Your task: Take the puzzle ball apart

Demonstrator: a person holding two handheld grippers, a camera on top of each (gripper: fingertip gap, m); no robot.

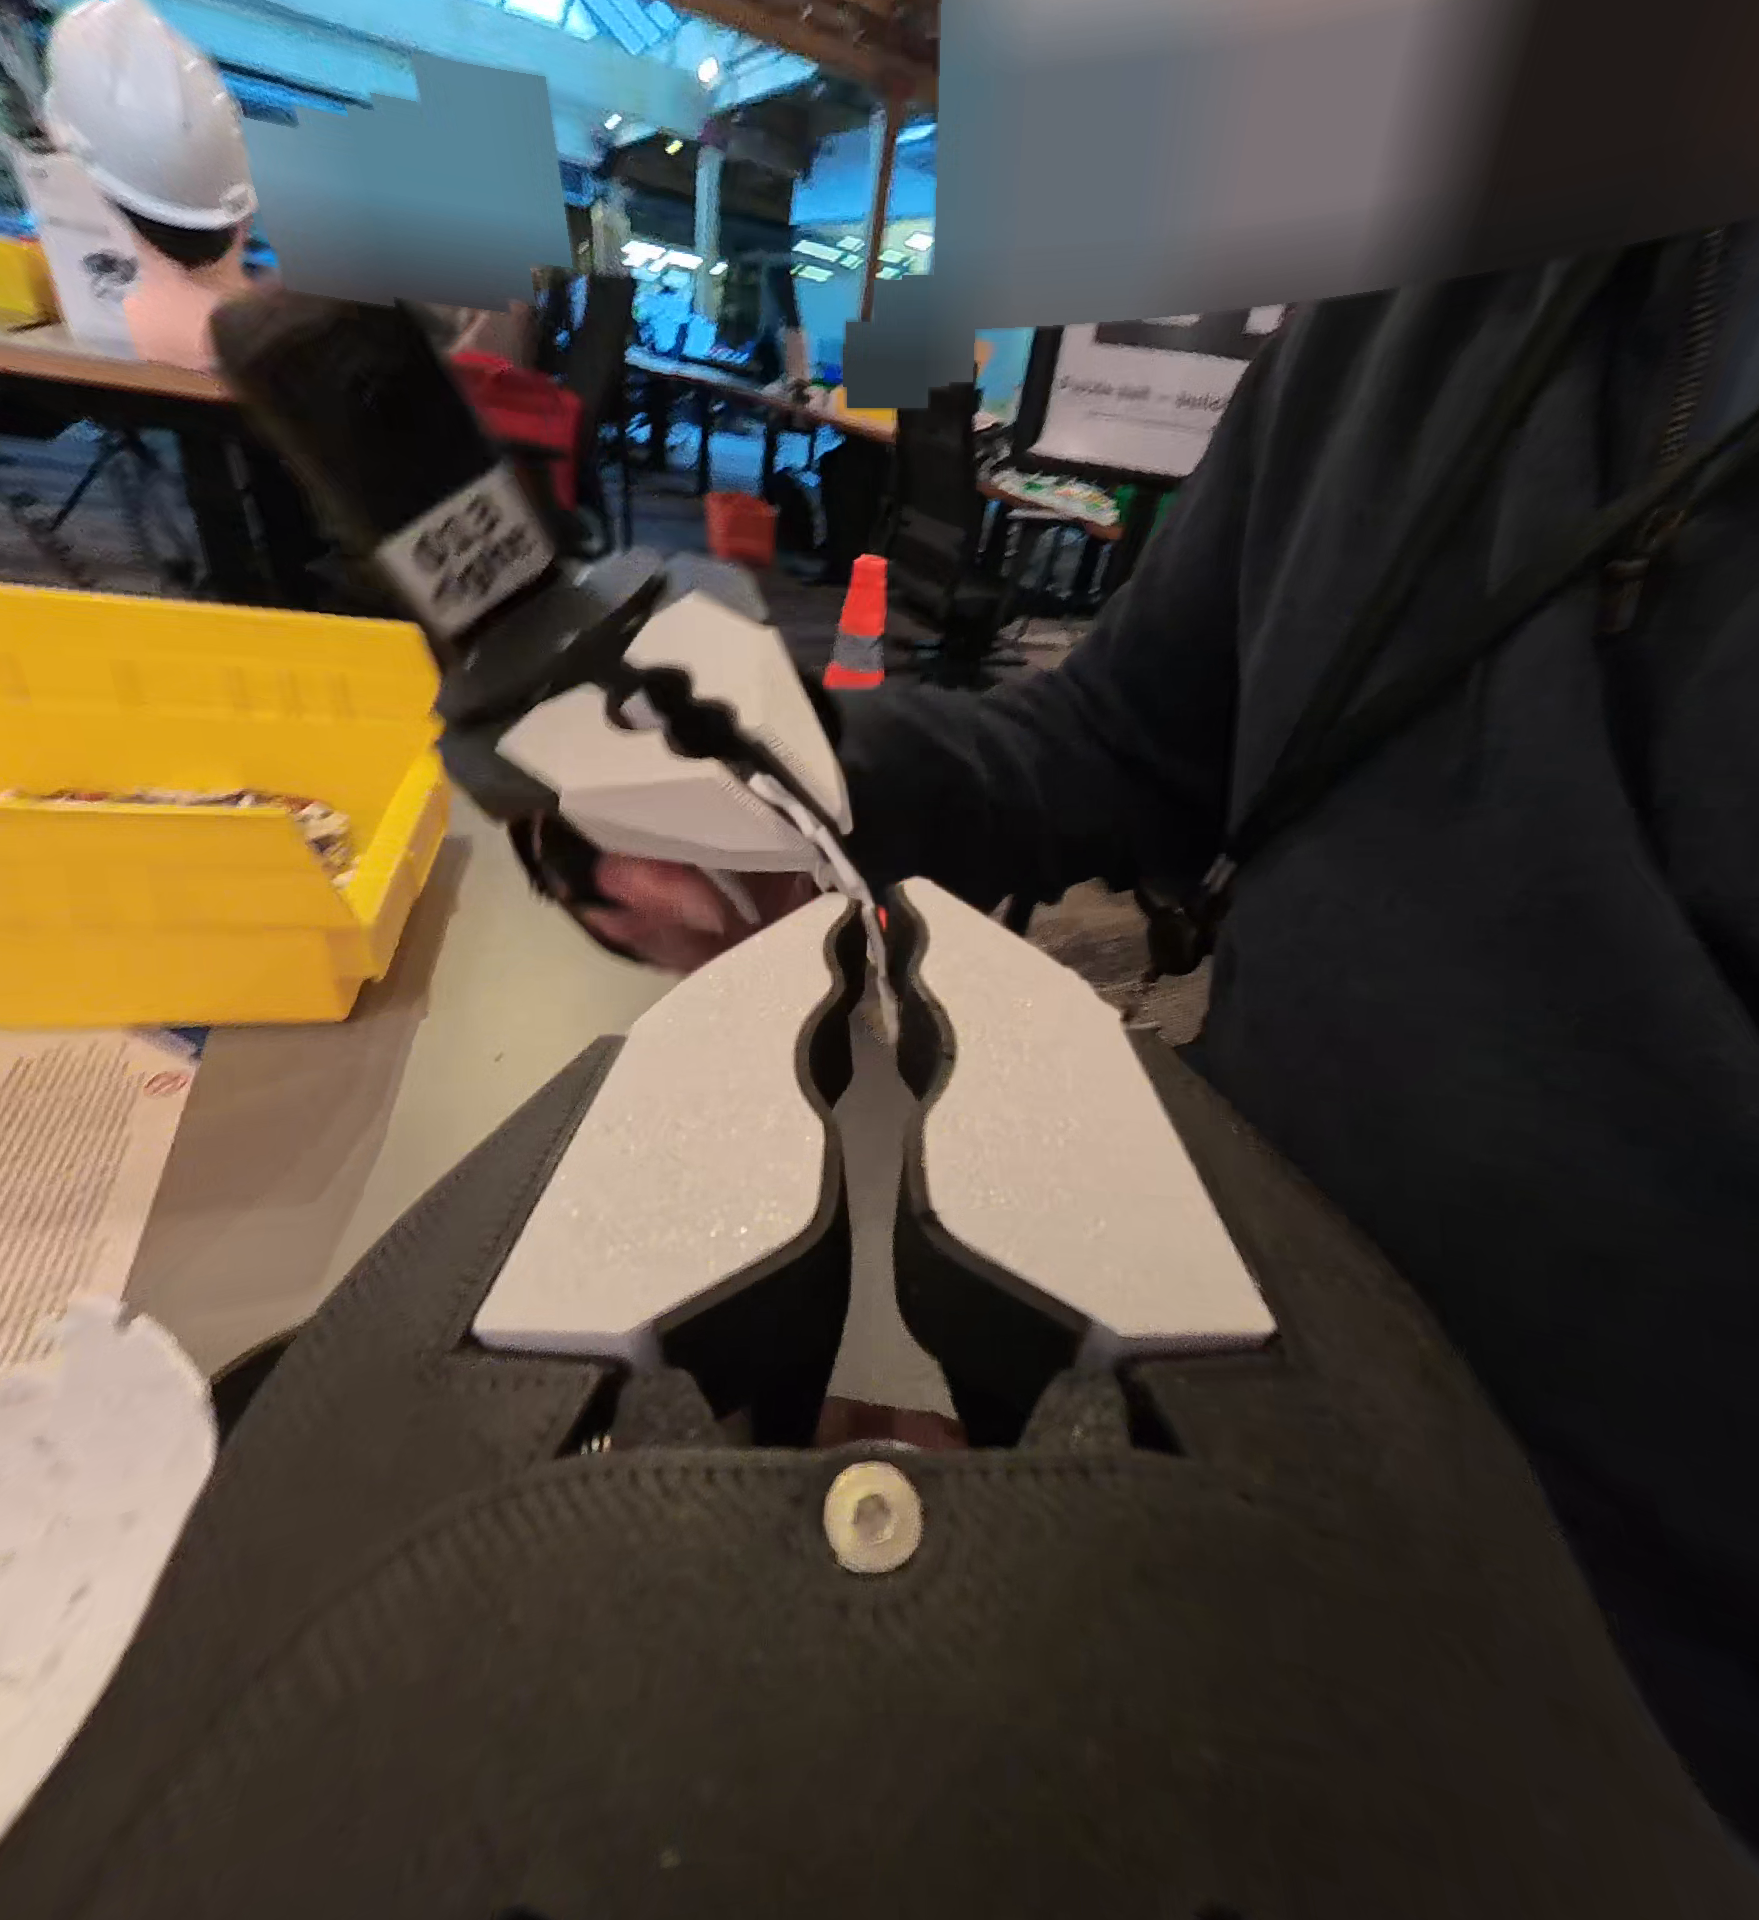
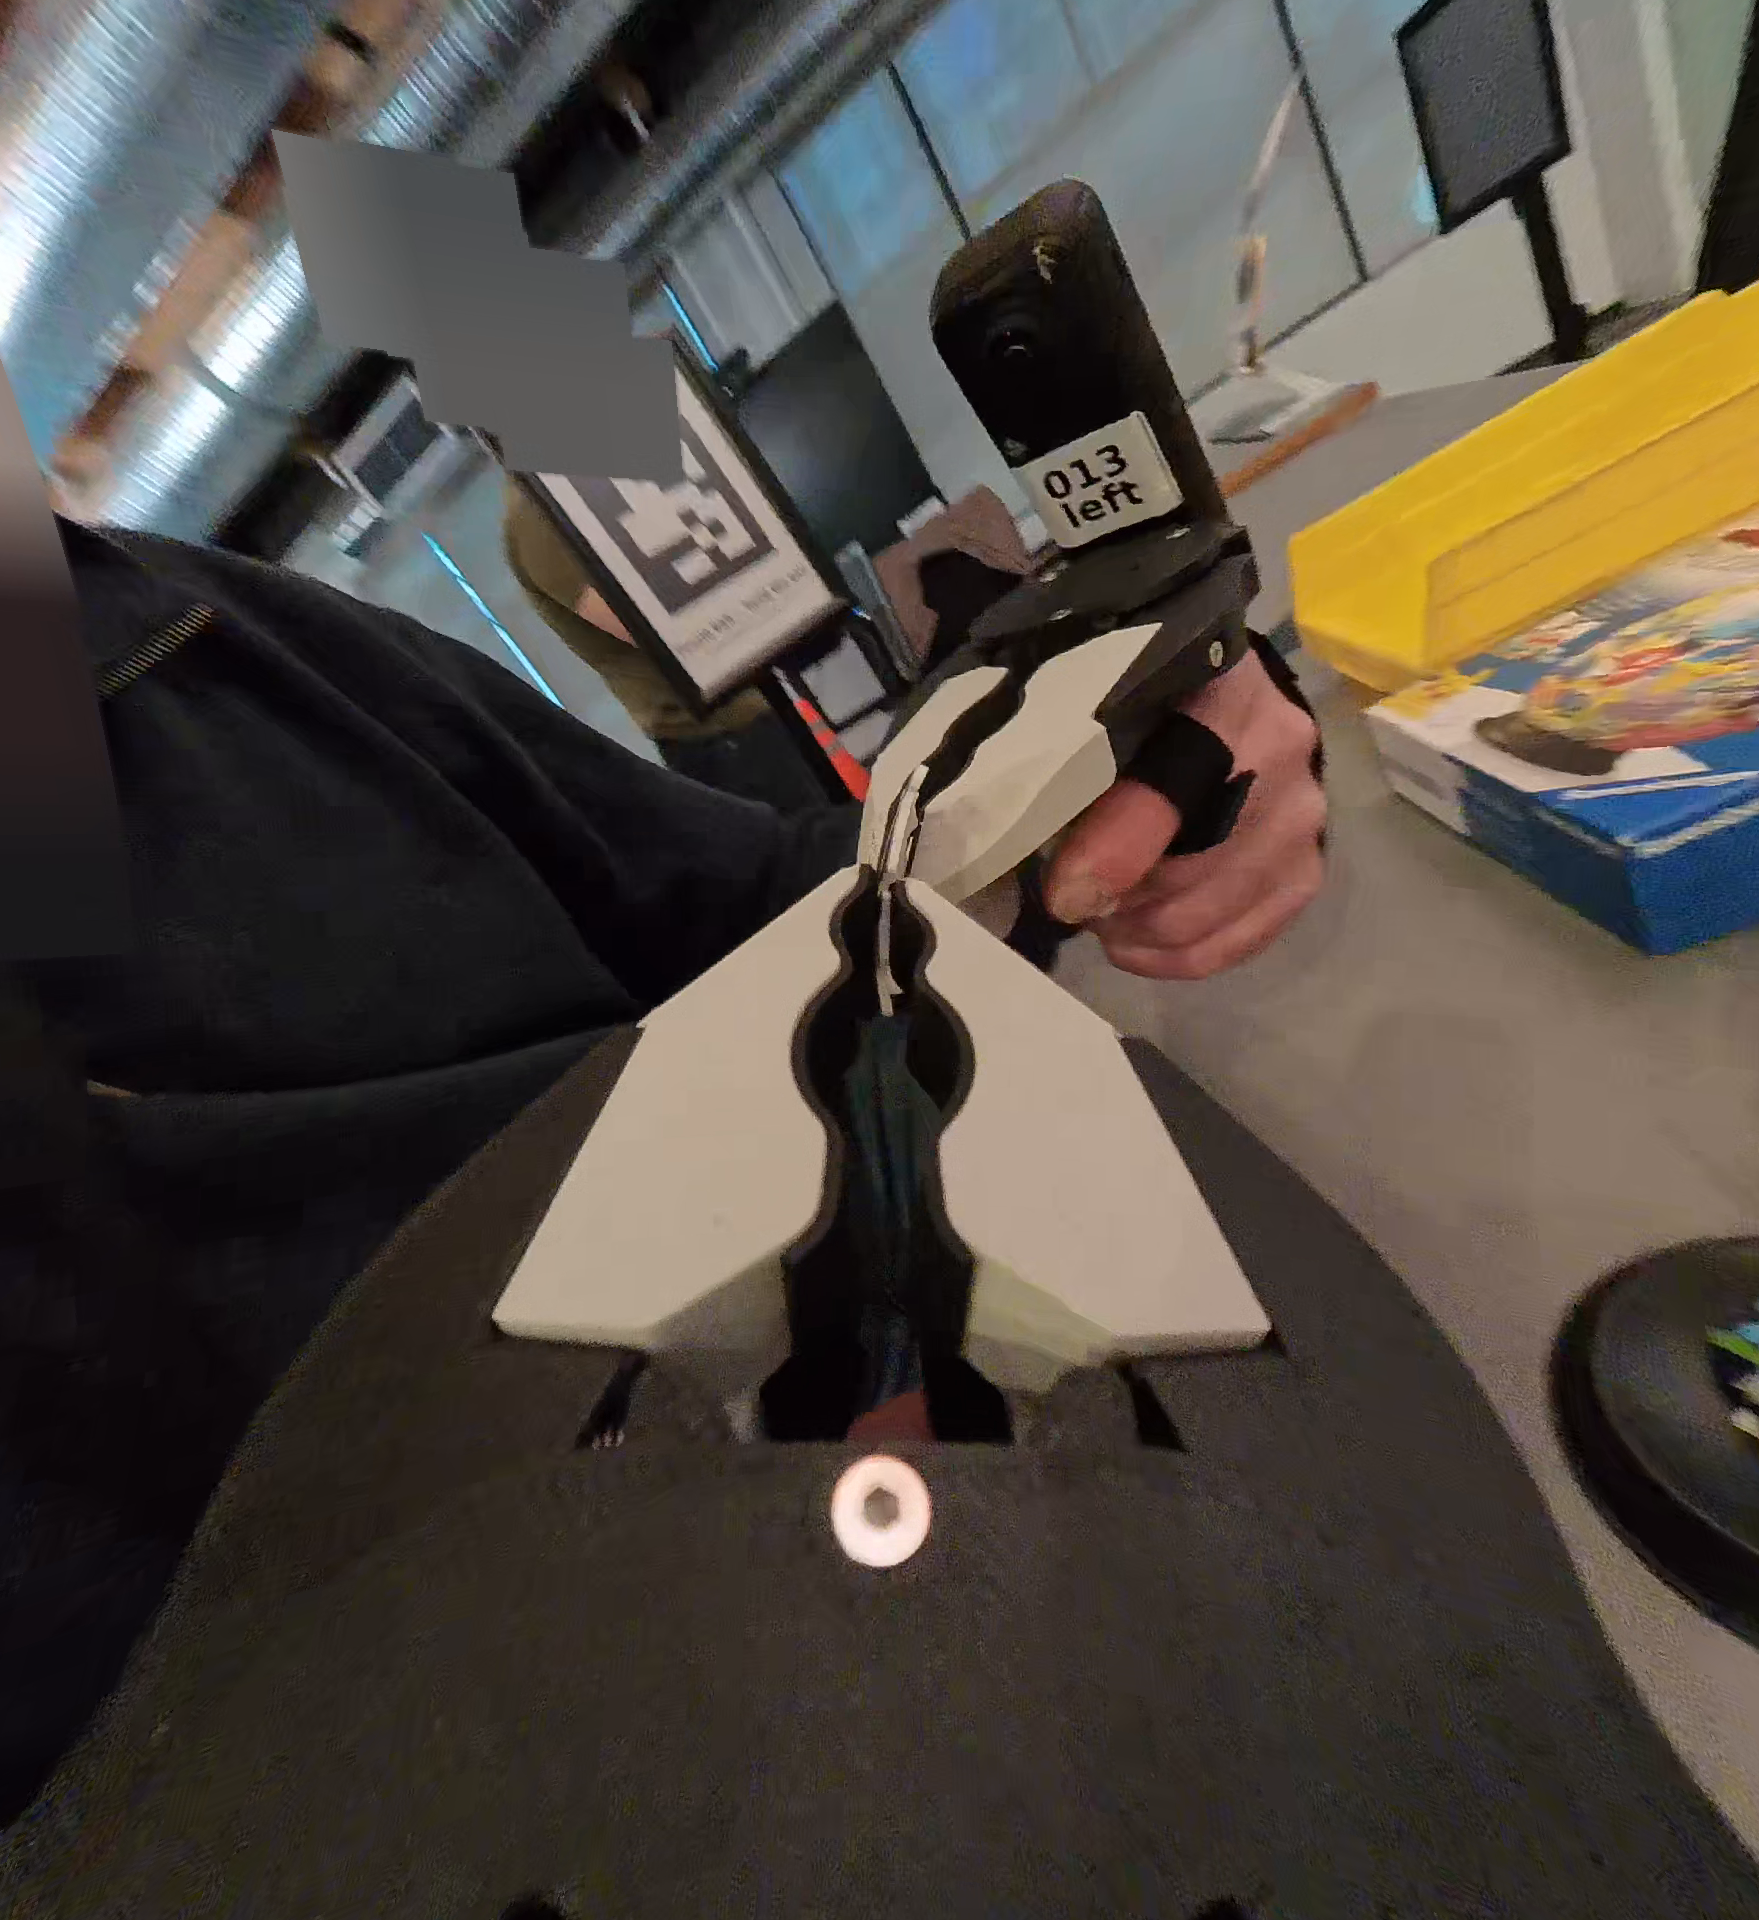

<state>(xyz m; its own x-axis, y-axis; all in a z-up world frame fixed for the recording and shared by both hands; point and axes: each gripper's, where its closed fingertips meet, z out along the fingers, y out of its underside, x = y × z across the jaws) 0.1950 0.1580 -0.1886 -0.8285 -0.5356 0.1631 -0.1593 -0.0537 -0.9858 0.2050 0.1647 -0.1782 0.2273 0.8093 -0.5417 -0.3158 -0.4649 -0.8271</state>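
Grey tabletop (image 2: 1374,1091) in a busy workshop hall carries two yellow bins (image 2: 1540,540), a blue printed box (image 2: 1623,790) and a black dish (image 2: 1685,1455) with coloured bits in it. Two grippers meet tip to tip above the table's near edge, in front of the person's dark jacket (image 1: 1477,935). Between them is one thin white curved piece (image 2: 890,914), seen edge-on; it looks like a single shell piece of the puzzle ball, and no assembled ball shows in either view. The left gripper (image 1: 880,971) is nearly closed with the piece in the gap at its tips; the right gripper (image 2: 887,940) is likewise nearly closed around the piece's other end. Whether each truly pinches it or only flanks it I cannot tell for certain, though both appear to grip. Holding it from opposite ends suggests a handover, or pulling the piece free of another. One white pale shape (image 1: 33,1558) lies blurred at the left wrist view's lower edge.
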